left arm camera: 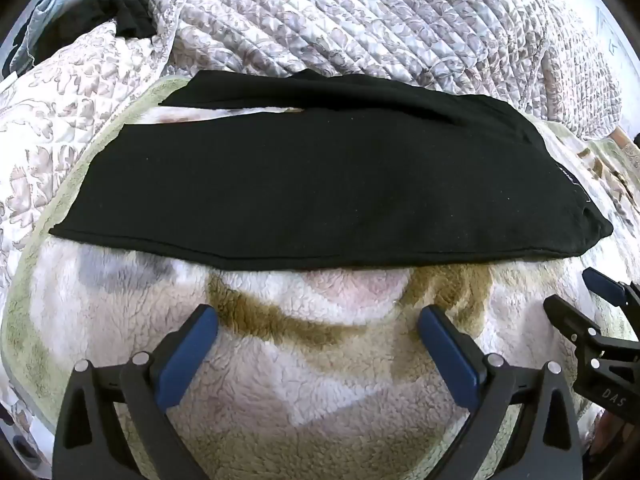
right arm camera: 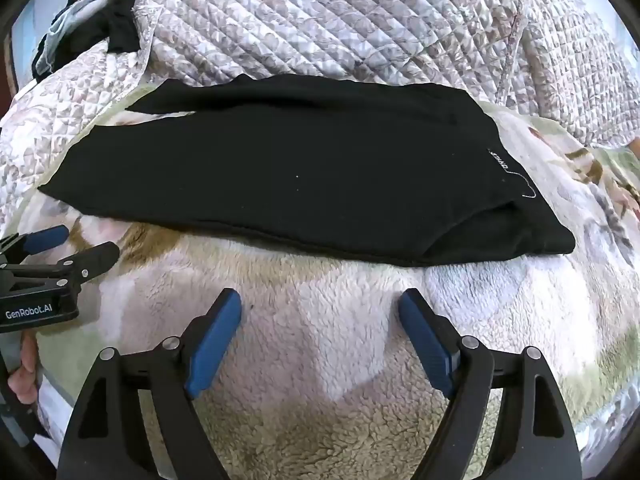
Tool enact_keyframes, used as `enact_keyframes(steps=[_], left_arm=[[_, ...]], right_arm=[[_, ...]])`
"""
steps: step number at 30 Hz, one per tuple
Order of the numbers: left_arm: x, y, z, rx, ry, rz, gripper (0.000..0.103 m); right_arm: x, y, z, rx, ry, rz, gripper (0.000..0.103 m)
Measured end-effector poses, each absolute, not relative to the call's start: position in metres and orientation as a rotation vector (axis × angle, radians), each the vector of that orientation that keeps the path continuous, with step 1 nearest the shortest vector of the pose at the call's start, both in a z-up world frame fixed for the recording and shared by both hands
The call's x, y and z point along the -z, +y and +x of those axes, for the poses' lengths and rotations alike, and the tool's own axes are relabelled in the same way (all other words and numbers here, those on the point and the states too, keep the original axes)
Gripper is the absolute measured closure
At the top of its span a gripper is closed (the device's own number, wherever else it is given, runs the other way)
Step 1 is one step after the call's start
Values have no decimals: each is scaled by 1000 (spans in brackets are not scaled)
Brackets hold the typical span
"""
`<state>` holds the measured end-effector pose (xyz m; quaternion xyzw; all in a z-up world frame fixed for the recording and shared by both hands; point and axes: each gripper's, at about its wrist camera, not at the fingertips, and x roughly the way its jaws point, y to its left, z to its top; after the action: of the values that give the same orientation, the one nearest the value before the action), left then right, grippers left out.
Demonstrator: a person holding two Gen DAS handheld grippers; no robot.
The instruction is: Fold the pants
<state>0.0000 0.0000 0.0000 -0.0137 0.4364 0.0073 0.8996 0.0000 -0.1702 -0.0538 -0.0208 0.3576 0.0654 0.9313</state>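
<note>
Black pants lie flat across a fleece blanket, legs stacked and running left, waistband with a small label at the right. They also show in the right wrist view. My left gripper is open and empty, a short way in front of the pants' near edge. My right gripper is open and empty, also just in front of the near edge, closer to the waistband end. The right gripper shows at the right edge of the left wrist view. The left gripper shows at the left edge of the right wrist view.
A quilted floral bedspread lies bunched behind the pants. Dark clothes lie in a heap at the far left corner. The fleece blanket covers the bed in front of the pants.
</note>
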Motion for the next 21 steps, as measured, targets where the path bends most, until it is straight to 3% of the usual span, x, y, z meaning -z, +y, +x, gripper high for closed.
enact_keyframes(steps=[21], left_arm=[[2,-3,0,-1,908,-22,1]], right_arm=[[54,-169,0,-135,733,-46,22]])
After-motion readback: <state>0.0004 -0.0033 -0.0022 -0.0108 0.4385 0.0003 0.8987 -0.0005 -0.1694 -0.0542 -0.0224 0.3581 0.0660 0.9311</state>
